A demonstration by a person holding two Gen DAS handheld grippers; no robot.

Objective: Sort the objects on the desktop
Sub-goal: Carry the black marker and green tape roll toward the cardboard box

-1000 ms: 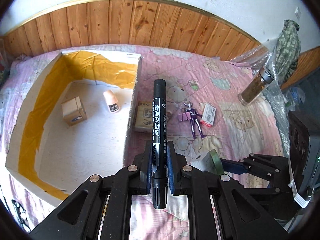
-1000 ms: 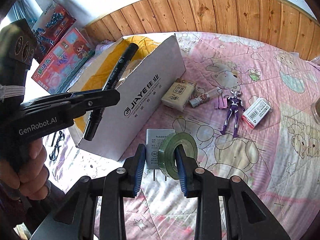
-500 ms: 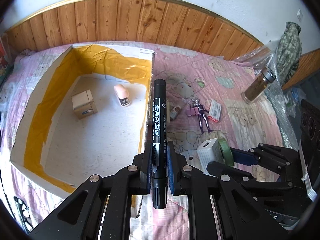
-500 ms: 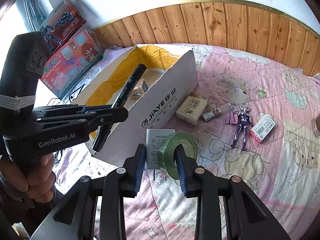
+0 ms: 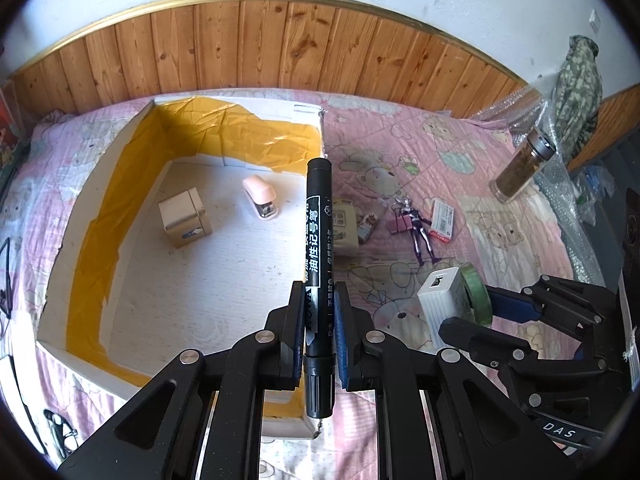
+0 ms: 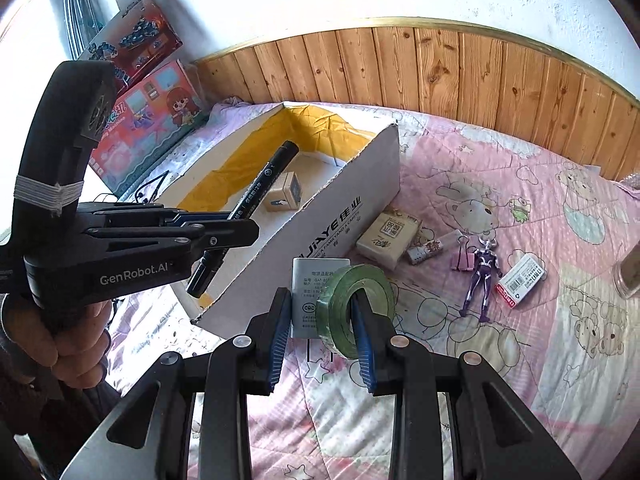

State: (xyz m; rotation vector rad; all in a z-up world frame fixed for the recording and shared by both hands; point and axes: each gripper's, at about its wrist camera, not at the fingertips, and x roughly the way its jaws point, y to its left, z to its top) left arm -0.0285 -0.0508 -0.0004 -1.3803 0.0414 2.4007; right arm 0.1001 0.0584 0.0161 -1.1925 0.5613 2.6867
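From our right tongs [image 6: 320,320] the roll of green tape [image 6: 356,304] we pinch together with a white power adapter [image 6: 316,284] hides most of that adapter's label. Left of them the open cardboard box [image 5: 188,292] has free floor beside its stapler [image 5: 260,196] and small carton [image 5: 184,216]. Our left tongs [image 5: 320,316], nearly closed, clamp a black marker [image 5: 319,248] above the box's near wall.
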